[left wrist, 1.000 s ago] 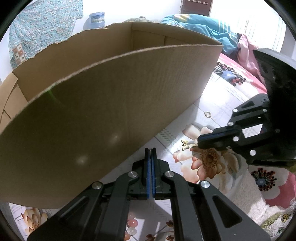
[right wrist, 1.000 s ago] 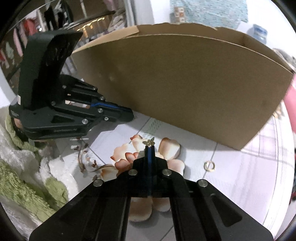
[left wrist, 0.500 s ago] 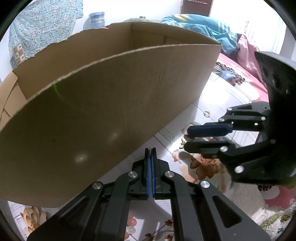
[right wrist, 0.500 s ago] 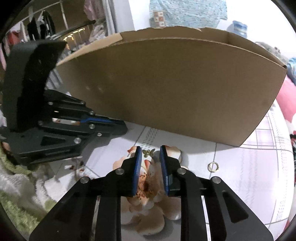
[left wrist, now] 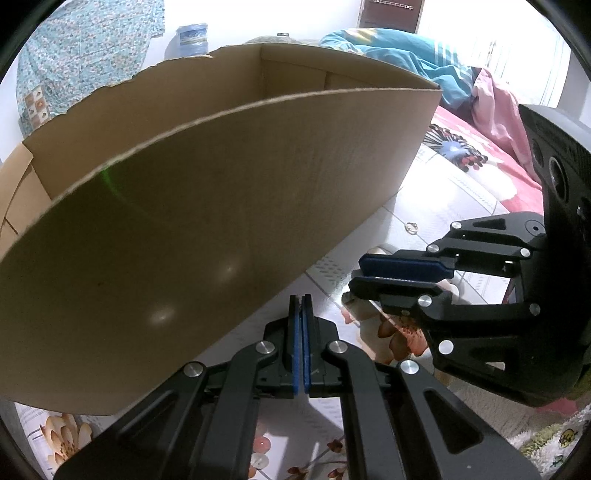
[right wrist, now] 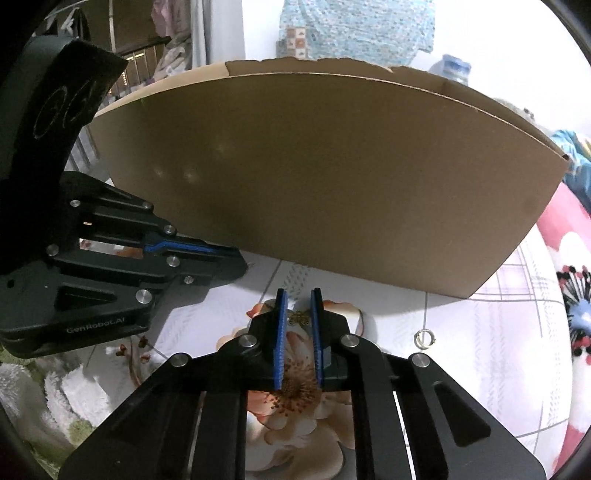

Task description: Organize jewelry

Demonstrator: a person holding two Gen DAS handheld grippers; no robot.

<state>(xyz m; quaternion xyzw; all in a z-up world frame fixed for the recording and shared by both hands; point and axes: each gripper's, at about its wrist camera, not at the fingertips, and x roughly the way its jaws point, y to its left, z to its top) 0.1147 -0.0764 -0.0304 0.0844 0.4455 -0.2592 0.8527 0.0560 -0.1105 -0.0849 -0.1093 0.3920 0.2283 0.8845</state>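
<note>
A small gold butterfly-shaped piece [right wrist: 299, 318] lies on the flowered sheet between the tips of my right gripper [right wrist: 298, 300], which is open with a narrow gap and not touching it. A gold ring [right wrist: 424, 338] lies on the sheet to the right; it also shows in the left wrist view [left wrist: 411, 227]. My left gripper [left wrist: 301, 300] is shut and empty, close to the near wall of a large open cardboard box [left wrist: 221, 206]. The right gripper [left wrist: 360, 275] sits to its right. The box [right wrist: 325, 177] stands just beyond both grippers.
The flowered bedsheet [right wrist: 498, 350] covers the surface. A green and white fluffy towel [right wrist: 48, 398] lies at the left. Blue and pink bedding [left wrist: 436, 74] is piled behind the box. A water bottle [left wrist: 192, 35] stands far back.
My right gripper was shut on the butterfly piece; it has opened and the piece now lies on the sheet between its fingers. The left gripper stayed shut and still.
</note>
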